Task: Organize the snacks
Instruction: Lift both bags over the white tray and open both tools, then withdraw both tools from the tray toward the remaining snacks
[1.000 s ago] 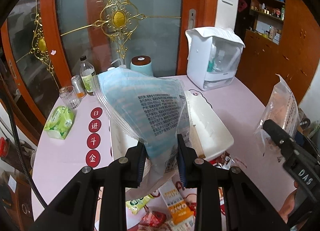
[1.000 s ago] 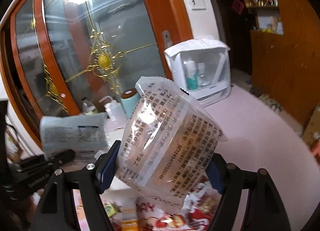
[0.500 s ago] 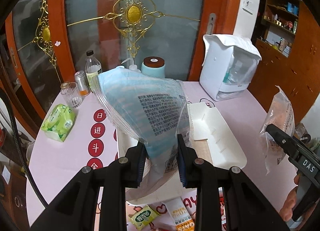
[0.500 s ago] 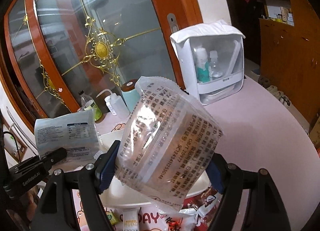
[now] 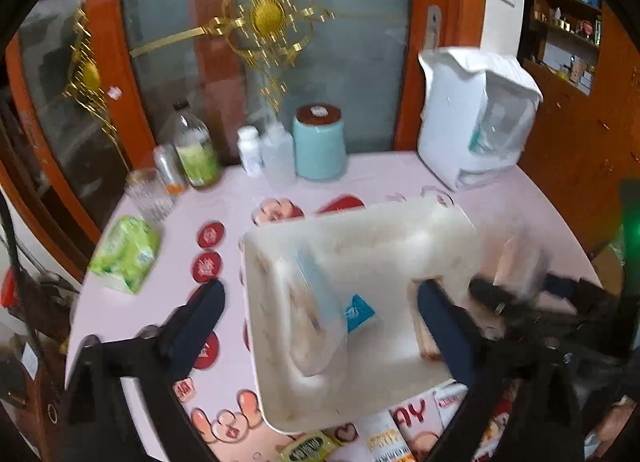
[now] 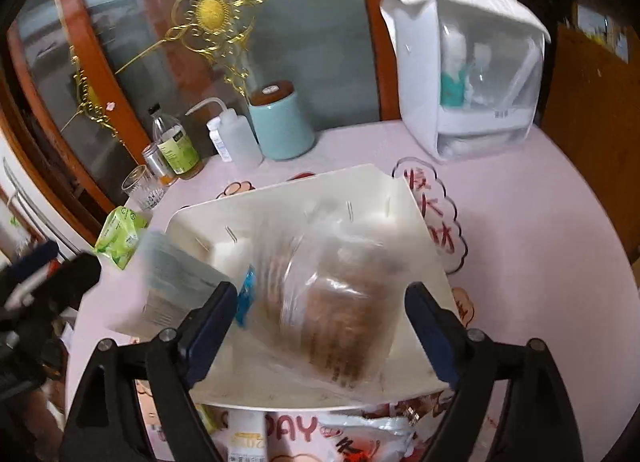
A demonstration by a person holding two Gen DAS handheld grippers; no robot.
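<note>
My left gripper (image 5: 320, 318) hangs over the white tray (image 5: 360, 214), its jaws opening wide. The blue snack bag (image 5: 316, 302) has left the pads and lies blurred inside the tray on its left side. In the right wrist view my right gripper (image 6: 322, 322) is over the same tray (image 6: 280, 190), jaws opening. The clear bag of brown biscuits (image 6: 336, 302) sits blurred between the fingers, free of both pads. The blue bag (image 6: 172, 282) shows at the tray's left corner, beside the left gripper's dark fingers (image 6: 76, 270).
On the pink round table behind the tray stand a white lidded box (image 5: 476, 122), a teal canister (image 5: 318, 142), bottles (image 5: 196, 150) and a glass (image 5: 150, 194). A green tissue pack (image 5: 126, 252) lies left. Several snack packets (image 6: 360, 434) lie at the near edge.
The left jaws sprang apart and the blue bag dropped into the tray. The right jaws widened and the clear bag slid down. Both grippers moved forward and down over the tray.
</note>
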